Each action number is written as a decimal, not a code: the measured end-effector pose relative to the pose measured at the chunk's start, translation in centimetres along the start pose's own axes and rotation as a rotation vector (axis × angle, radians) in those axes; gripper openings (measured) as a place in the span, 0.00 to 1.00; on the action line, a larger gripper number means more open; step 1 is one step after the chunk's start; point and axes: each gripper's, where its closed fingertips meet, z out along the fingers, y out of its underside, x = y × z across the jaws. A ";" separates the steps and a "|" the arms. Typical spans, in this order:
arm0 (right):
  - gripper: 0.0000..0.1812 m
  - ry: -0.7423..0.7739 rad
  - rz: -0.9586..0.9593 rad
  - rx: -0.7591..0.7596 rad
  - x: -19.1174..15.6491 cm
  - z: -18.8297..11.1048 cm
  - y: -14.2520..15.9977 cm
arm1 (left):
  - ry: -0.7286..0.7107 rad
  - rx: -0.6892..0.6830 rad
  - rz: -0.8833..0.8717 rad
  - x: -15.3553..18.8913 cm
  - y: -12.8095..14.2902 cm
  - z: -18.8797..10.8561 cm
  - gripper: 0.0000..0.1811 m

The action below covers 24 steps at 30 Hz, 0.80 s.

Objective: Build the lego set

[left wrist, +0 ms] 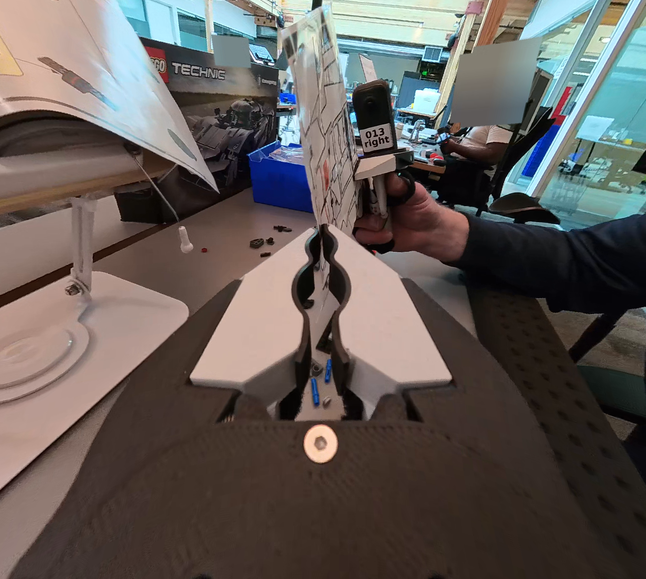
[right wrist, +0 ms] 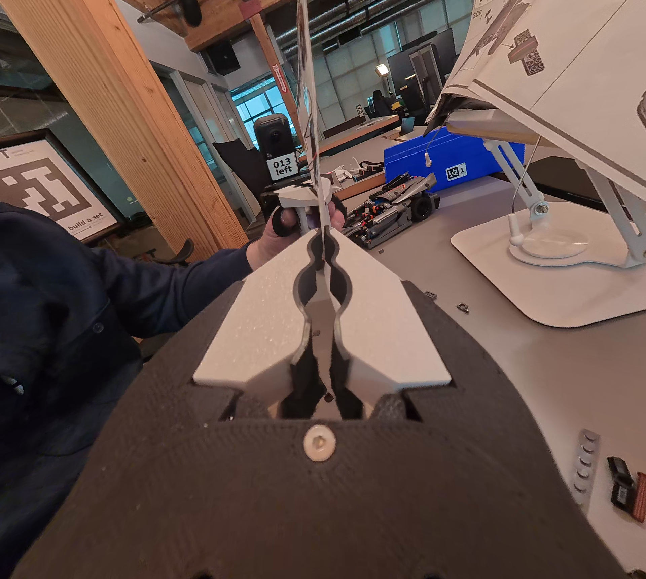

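A white sticker sheet [left wrist: 323, 100] with black outlines stands upright in the air between the two grippers. My left gripper [left wrist: 321, 230] is shut on its lower edge, with the pads pressed on the sheet. In the right wrist view the sheet [right wrist: 307, 72] is seen edge-on, and my right gripper [right wrist: 323, 233] is shut on it too. Each gripper also shows in the other's view, held by a hand: the right one [left wrist: 360, 172] behind the sheet, the left one [right wrist: 314, 193] at the sheet's far side. A part-built grey and black lego car [right wrist: 395, 209] stands on the table.
An instruction booklet [left wrist: 70, 55] lies open on a white stand [right wrist: 545, 268]. A blue bin [left wrist: 279, 177] and the lego box [left wrist: 223, 100] stand at the back. Loose dark pieces [left wrist: 262, 242], blue pins [left wrist: 314, 391] and a grey plate [right wrist: 585, 467] lie on the table. A person sits in the background. My hands' fingertips stand some 10 cm from each other. It is some 20 cm from my right tips to the grey plate [right wrist: 585, 467].
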 end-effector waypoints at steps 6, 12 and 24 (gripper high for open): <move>0.00 0.010 -0.011 -0.007 0.0 0.2 0.1 | 0.007 0.008 -0.044 -0.4 0.1 -0.1 0.00; 0.00 0.013 -0.008 -0.007 0.1 0.1 0.1 | 0.006 0.018 -0.057 -0.6 0.0 -0.3 0.00; 0.00 0.013 -0.013 -0.012 0.1 0.1 0.2 | 0.023 0.029 -0.085 -0.7 -0.1 -0.4 0.00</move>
